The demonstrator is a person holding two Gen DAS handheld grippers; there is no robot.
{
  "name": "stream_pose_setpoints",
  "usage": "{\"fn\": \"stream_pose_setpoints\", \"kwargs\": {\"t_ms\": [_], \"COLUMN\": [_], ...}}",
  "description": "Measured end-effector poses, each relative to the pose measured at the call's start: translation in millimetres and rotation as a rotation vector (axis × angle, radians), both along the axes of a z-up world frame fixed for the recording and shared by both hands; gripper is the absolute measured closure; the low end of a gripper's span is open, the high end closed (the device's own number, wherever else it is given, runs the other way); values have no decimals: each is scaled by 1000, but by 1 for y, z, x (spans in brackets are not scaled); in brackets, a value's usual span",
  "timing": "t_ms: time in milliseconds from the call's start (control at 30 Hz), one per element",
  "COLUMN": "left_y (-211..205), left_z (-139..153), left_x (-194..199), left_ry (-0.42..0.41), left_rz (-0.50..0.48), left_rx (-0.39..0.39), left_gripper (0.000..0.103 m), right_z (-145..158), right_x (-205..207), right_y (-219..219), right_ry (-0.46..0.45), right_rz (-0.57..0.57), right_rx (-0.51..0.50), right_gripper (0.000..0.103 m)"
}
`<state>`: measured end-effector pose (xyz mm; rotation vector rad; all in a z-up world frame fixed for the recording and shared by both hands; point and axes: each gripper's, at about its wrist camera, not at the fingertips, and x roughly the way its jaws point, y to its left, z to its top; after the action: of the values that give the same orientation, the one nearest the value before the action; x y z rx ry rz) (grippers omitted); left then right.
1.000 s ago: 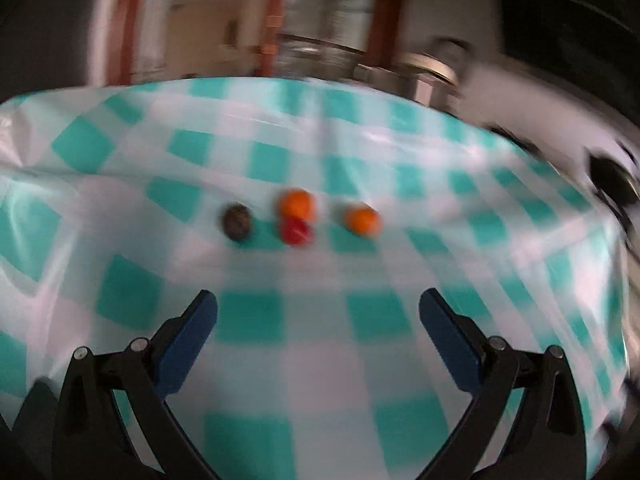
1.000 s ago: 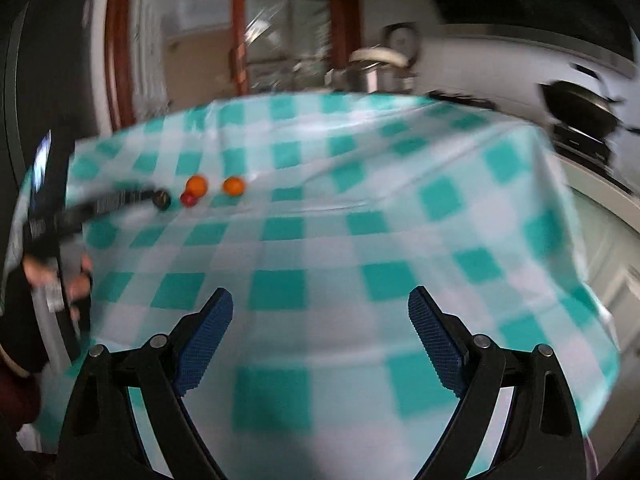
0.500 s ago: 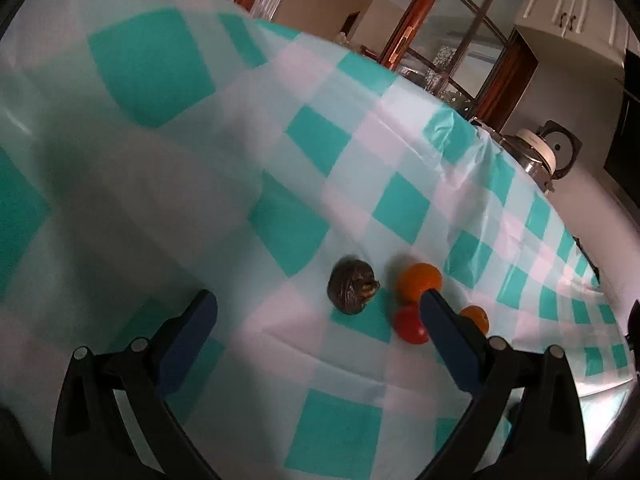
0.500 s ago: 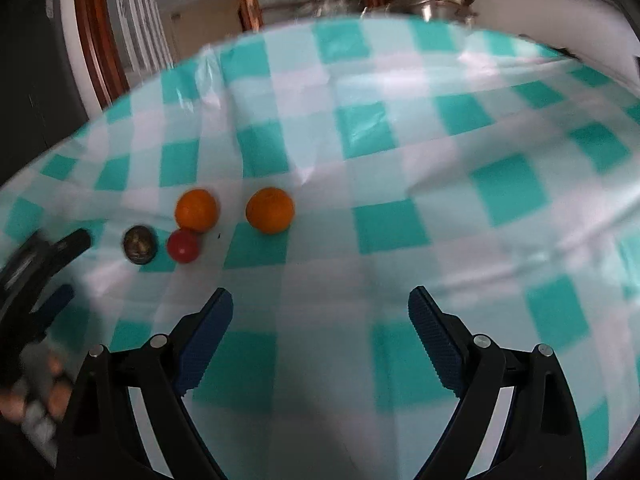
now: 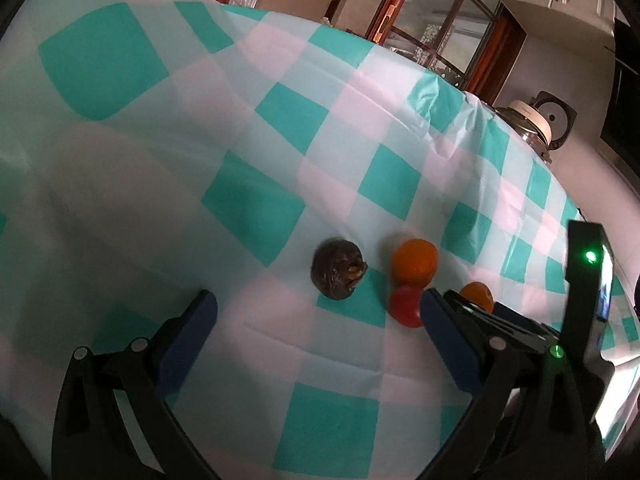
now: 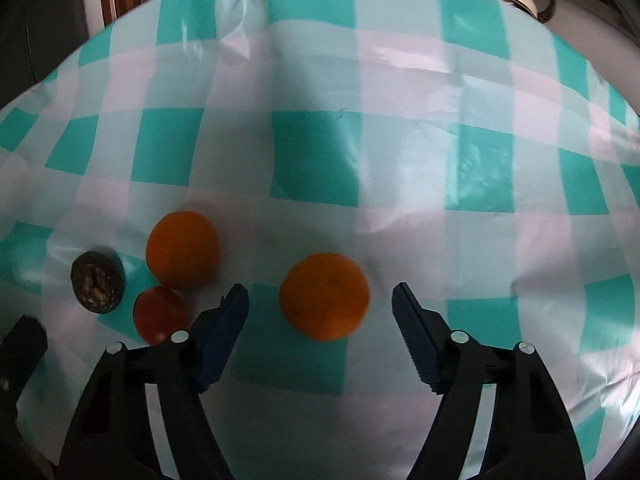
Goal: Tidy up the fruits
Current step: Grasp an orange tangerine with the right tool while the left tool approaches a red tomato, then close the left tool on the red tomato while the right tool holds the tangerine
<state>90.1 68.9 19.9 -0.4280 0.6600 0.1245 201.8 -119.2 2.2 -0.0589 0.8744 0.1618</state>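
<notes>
On the checked desk [image 6: 400, 80], the right gripper [image 6: 320, 300] had just been closing, its fingers flanking an orange [image 6: 324, 295] without touching it. A second orange [image 6: 183, 249], a tomato [image 6: 160, 314] and a dark fruit [image 6: 97, 282] lay to its left. The left gripper [image 5: 316, 312] stood spread near the dark fruit.

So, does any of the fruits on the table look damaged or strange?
Yes, the dark brown fruit at the left end of the group looks shrivelled, with a rough pale patch on it. The two oranges and the red fruit look sound.
</notes>
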Motion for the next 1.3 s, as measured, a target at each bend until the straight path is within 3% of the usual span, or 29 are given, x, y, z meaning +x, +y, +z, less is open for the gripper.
{"fn": "stream_pose_setpoints", "kwargs": {"t_ms": [167, 200, 233, 400, 533, 733, 833, 1033, 1100, 1300], "left_y": [-8, -9, -11, -20, -35, -61, -79, -100, -103, -110], "left_z": [-1, -1, -1, 0, 2, 4, 5, 2, -3, -13], "left_x": [0, -1, -1, -1, -3, 2, 16, 48, 56, 71], "left_ry": [3, 4, 4, 3, -5, -16, -15, 34, 63, 127], "left_rz": [-30, -36, -45, -96, -174, -306, -386, -452, -478, -505], "left_rx": [17, 20, 24, 51, 75, 116, 166, 303, 340, 429], "left_gripper": [2, 2, 2, 2, 2, 3, 10, 24, 33, 39], "right_z": [-4, -4, -4, 4, 7, 0, -2, 7, 6, 5], "right_x": [4, 5, 2, -29, -48, -54, -56, -61, -60, -58], "right_y": [-7, -8, -10, -42, -84, -127, -130, -116, -115, -115], "right_ry": [16, 13, 6, -66, -139, -167, -173, -172, -170, -164], "right_rz": [-11, -10, -6, -83, -182, -262, -263, -261, -262, -264], "right_rx": [23, 21, 24, 141, 291, 442, 465, 495, 500, 509], "right_gripper": [47, 60, 61, 61, 61, 61, 61, 61, 61, 61]}}
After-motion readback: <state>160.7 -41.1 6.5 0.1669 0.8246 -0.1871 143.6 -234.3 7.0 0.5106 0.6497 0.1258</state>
